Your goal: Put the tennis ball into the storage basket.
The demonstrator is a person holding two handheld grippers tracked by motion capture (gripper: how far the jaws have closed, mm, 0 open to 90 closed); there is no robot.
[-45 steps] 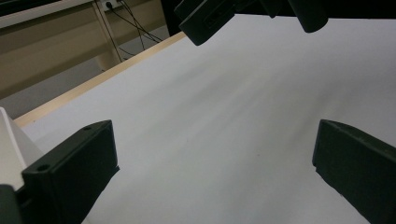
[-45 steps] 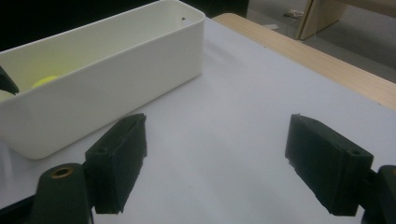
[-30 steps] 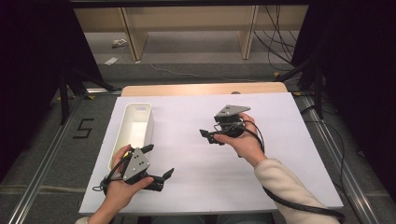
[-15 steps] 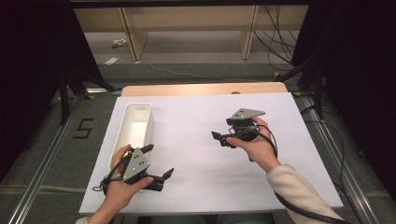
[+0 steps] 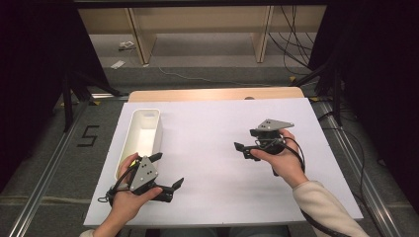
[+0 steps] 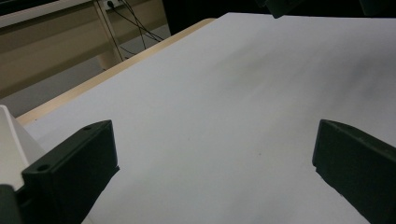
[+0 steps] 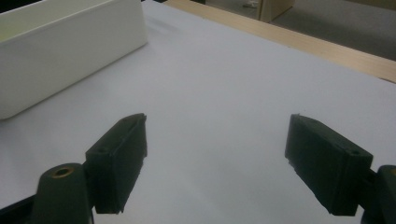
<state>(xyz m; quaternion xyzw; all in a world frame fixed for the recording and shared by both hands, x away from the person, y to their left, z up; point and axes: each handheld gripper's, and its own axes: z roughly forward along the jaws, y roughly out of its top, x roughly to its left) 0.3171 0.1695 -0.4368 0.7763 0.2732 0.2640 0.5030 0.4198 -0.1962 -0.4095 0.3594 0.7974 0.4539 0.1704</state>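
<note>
A person holds a black gripper in each hand over a white-covered table (image 5: 207, 163). My left gripper (image 5: 167, 170) hovers near the front left and is open, with nothing between its jaws. In the left gripper view, my left gripper (image 6: 212, 158) faces bare white surface. My right gripper (image 5: 245, 139) is right of centre, points left, and is also open and empty. In the right gripper view, my right gripper (image 7: 219, 158) looks across the table toward a long white bin (image 7: 70, 51). That white bin (image 5: 148, 112) lies just beyond my left gripper and looks empty.
A wooden table edge (image 5: 212, 94) runs along the back. Beyond it stand a shelf frame and loose cables on the floor (image 5: 296, 44). Metal rails (image 5: 44, 187) flank the table on both sides. A corner of the bin (image 6: 9, 140) shows beside my left jaw.
The right hand has carried its gripper to the right and slightly nearer the person, still open. The left gripper has stayed in place.
</note>
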